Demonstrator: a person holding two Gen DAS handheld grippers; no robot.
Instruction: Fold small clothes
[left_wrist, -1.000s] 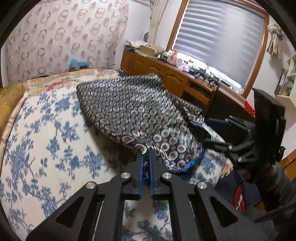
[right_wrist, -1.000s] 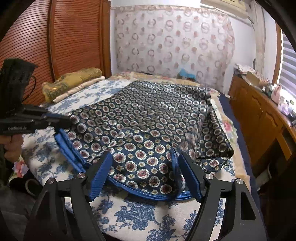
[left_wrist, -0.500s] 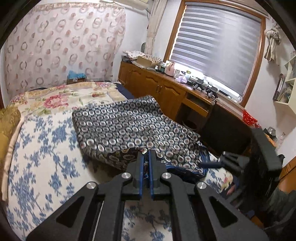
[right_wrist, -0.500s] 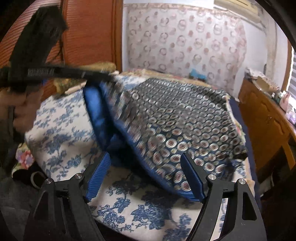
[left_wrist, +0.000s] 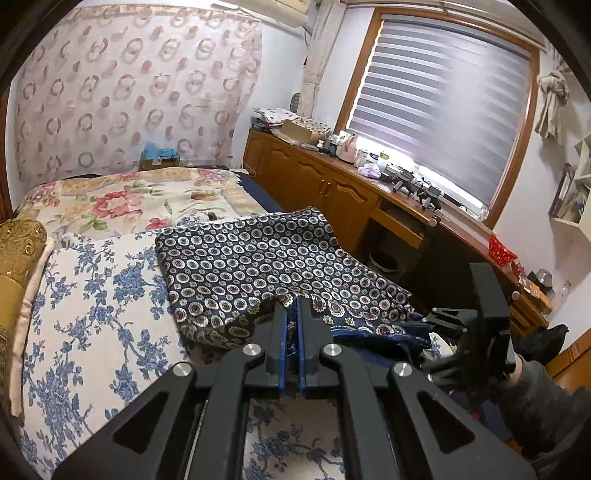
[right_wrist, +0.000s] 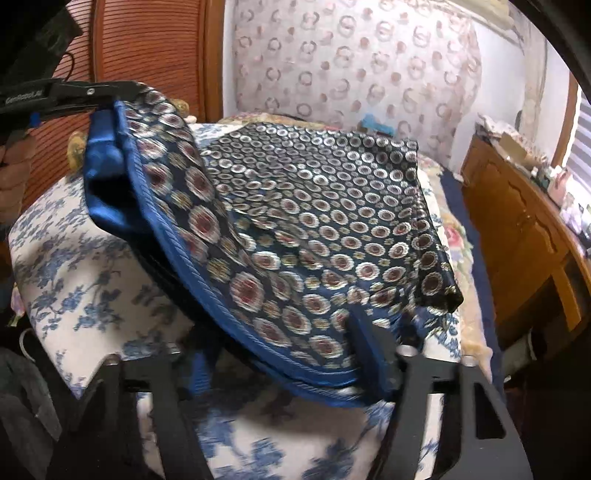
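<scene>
A dark navy garment (left_wrist: 258, 266) with a circle print and a blue piped hem lies on the bed. My left gripper (left_wrist: 293, 314) is shut on its near edge and holds that edge lifted off the bed; it shows at the upper left of the right wrist view (right_wrist: 107, 99). My right gripper (right_wrist: 280, 354) is open, its fingers wide apart, with the lifted hem (right_wrist: 207, 280) draped between them. It appears at the right in the left wrist view (left_wrist: 436, 325), at the garment's right edge.
The bed has a blue floral sheet (left_wrist: 92, 314) and a pink floral cover (left_wrist: 122, 199) farther back. A gold pillow (left_wrist: 14, 258) lies at the left. A wooden cabinet and desk (left_wrist: 332, 192) run along the right under the window. A wooden door (right_wrist: 147, 48) stands behind.
My left gripper has lifted the garment's near edge up and carried it back over the garment. My right gripper stayed open and moved in under the raised hem.
</scene>
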